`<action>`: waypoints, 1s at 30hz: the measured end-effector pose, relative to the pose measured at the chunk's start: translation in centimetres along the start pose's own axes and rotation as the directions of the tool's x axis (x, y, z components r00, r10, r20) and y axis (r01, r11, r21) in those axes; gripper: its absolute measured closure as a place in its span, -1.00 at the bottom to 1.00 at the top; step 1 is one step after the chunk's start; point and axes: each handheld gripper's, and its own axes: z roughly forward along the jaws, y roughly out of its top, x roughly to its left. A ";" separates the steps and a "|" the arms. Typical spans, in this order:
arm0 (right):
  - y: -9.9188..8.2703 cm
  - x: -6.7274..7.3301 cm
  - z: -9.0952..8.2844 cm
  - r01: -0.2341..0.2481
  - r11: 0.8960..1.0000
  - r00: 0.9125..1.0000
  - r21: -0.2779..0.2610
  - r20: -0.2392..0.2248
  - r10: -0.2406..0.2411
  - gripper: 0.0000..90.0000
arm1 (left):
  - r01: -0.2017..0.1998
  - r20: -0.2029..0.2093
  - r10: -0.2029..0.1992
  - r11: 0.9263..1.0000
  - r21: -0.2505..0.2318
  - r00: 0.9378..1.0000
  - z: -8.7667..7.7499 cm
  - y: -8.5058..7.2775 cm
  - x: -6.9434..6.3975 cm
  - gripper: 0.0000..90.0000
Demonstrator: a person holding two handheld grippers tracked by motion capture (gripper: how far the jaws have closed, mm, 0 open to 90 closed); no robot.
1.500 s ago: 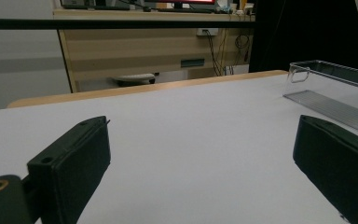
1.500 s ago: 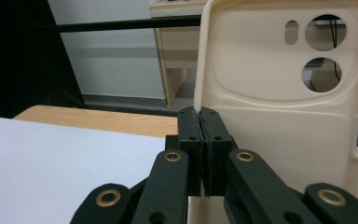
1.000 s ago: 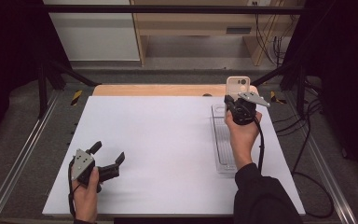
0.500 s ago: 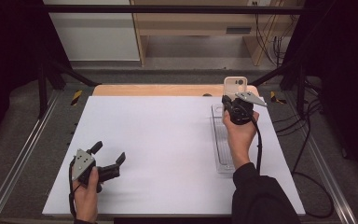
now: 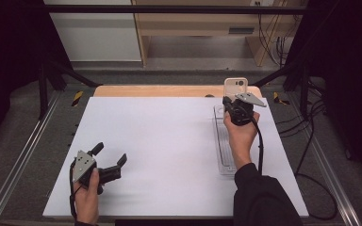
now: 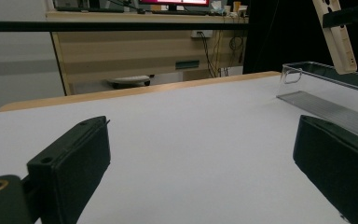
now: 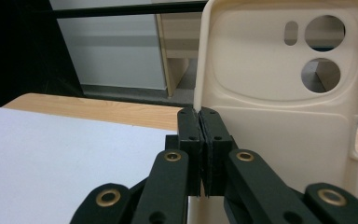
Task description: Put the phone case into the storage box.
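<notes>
My right gripper [image 5: 233, 99] is raised over the far end of a long clear plastic tray [image 5: 222, 157] on the right side of the white table top [image 5: 160, 141]. It holds a cream phone case [image 5: 235, 86] upright. In the right gripper view the jaws [image 7: 199, 126] are pressed together on the left edge of the phone case [image 7: 279, 116], whose camera cut-outs are at the top. My left gripper [image 5: 109, 157] rests low at the front left with its jaws wide apart and nothing between them [image 6: 200, 172]. From there the phone case [image 6: 338, 37] hangs above the tray [image 6: 326, 88].
A wooden strip [image 5: 169, 91] borders the far edge of the white top. Metal rails [image 5: 23, 155] run along both sides, and black cables [image 5: 311, 155] trail on the right. A black bar [image 5: 179, 8] crosses above the far side.
The right hand with the phone case has drifted very slightly to the left. The left hand and its gripper have kept still.
</notes>
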 end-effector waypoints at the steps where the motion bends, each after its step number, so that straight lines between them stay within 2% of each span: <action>1: -0.1 0.1 0.1 0.004 1.000 1.000 0.002 0.000 -0.004 0.97 | -0.004 0.000 0.004 1.000 0.001 1.000 0.0 0.0 0.0 -0.92; 14: -1.0 0.3 1.7 0.003 0.999 1.000 0.041 0.009 -0.003 0.96 | -0.002 0.005 0.002 1.000 -0.005 1.000 0.0 0.0 -0.1 -0.92; 30: -1.7 0.1 2.9 0.001 0.996 1.000 0.085 0.019 -0.003 0.96 | -0.004 0.019 0.004 1.000 -0.011 1.000 0.0 0.1 -0.1 -0.92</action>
